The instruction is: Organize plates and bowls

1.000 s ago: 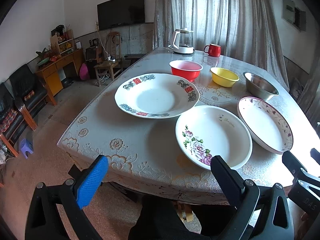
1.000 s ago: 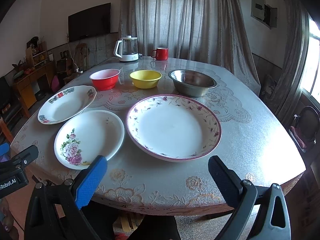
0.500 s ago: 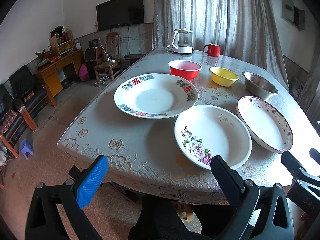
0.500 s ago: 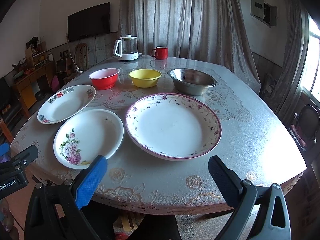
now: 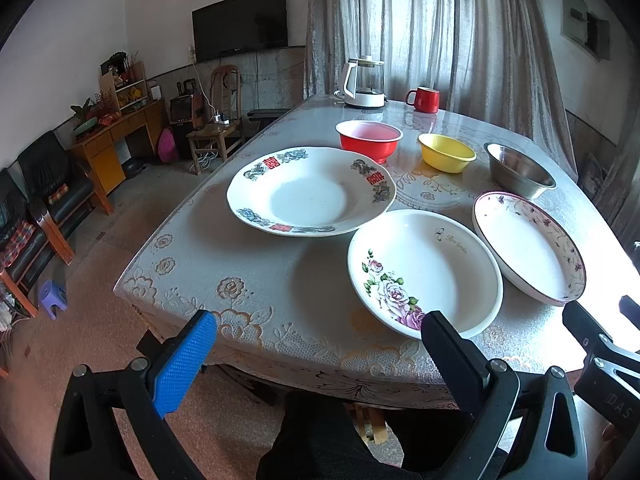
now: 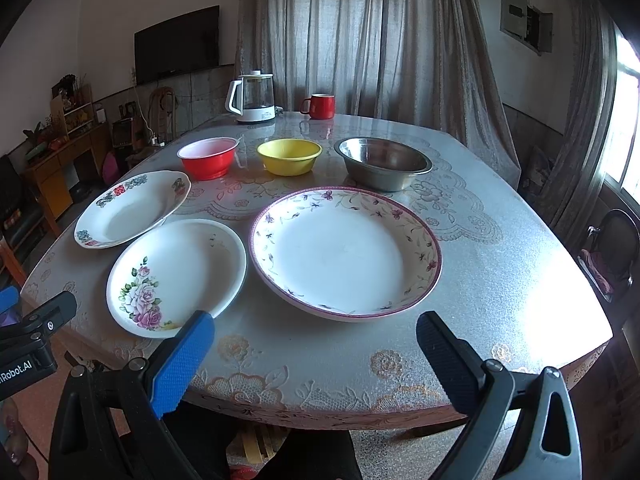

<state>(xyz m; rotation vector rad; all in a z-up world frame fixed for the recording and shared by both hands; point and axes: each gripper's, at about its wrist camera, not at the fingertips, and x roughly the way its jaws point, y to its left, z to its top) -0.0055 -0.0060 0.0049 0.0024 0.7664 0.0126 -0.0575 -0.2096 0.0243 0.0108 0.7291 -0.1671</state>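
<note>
Three plates lie on the table: a red-and-blue patterned plate [image 5: 308, 192] [image 6: 132, 208], a rose plate [image 5: 424, 272] [image 6: 176, 276] and a large purple-rimmed plate [image 5: 528, 246] [image 6: 346, 252]. Behind them stand a red bowl [image 5: 369, 140] [image 6: 208, 157], a yellow bowl [image 5: 446, 153] [image 6: 289, 155] and a steel bowl [image 5: 518, 170] [image 6: 382, 162]. My left gripper [image 5: 318, 354] is open and empty at the near table edge, by the rose plate. My right gripper [image 6: 314, 354] is open and empty before the large plate.
A glass kettle [image 5: 364, 82] [image 6: 252, 98] and a red mug [image 5: 424, 99] [image 6: 320, 106] stand at the table's far end. Chairs, a wooden cabinet [image 5: 112, 140] and a TV [image 5: 240, 24] are to the left. A chair [image 6: 614, 248] stands at the right.
Both views have crept slightly forward toward the table. Nothing on the table has moved and both grippers stay open.
</note>
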